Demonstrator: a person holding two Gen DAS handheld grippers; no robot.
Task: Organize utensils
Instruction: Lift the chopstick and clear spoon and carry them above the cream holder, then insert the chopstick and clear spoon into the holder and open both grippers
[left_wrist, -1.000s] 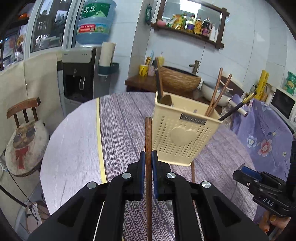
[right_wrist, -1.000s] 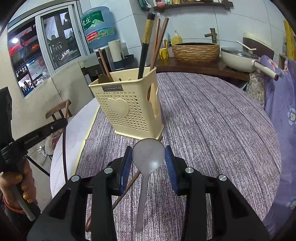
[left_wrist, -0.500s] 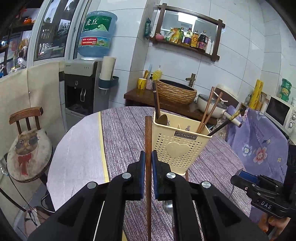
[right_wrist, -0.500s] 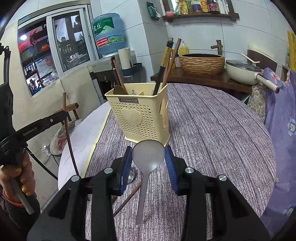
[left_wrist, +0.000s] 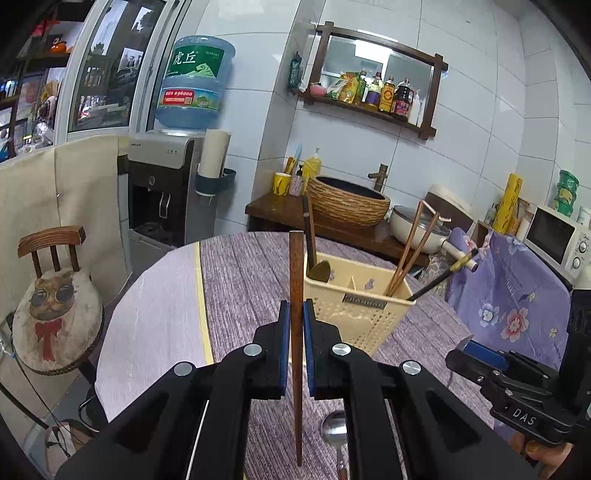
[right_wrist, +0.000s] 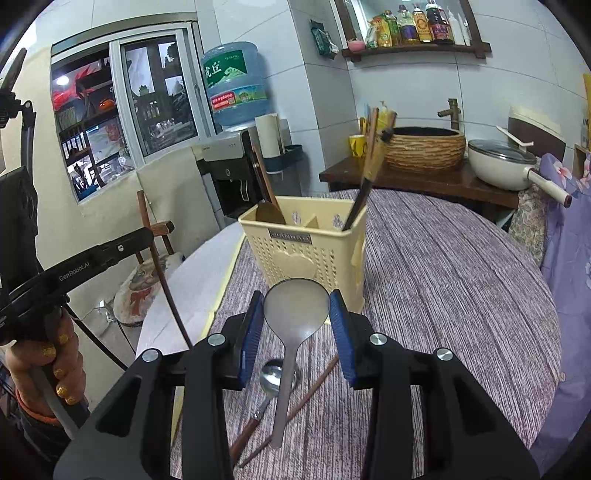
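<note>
A cream perforated utensil basket (left_wrist: 360, 314) (right_wrist: 306, 251) stands on the round table and holds chopsticks and a wooden spoon. My left gripper (left_wrist: 294, 332) is shut on a brown wooden chopstick (left_wrist: 295, 280), held upright above the table, left of the basket. My right gripper (right_wrist: 297, 328) is shut on a grey metal spoon (right_wrist: 295, 314), bowl forward, just in front of the basket. A steel spoon (right_wrist: 271, 376) with a brown handle and a loose chopstick (right_wrist: 306, 395) lie on the table below the right gripper.
The table (right_wrist: 461, 280) has a purple striped cloth with a bare white part (left_wrist: 155, 306) at the left. A chair with a cat cushion (left_wrist: 55, 306) stands left of it. A side counter with a woven bowl (left_wrist: 349, 201) and a pan (right_wrist: 506, 166) is behind.
Both grippers have risen and pulled back from the basket, each keeping its utensil. The steel spoon on the table has come into view under them.
</note>
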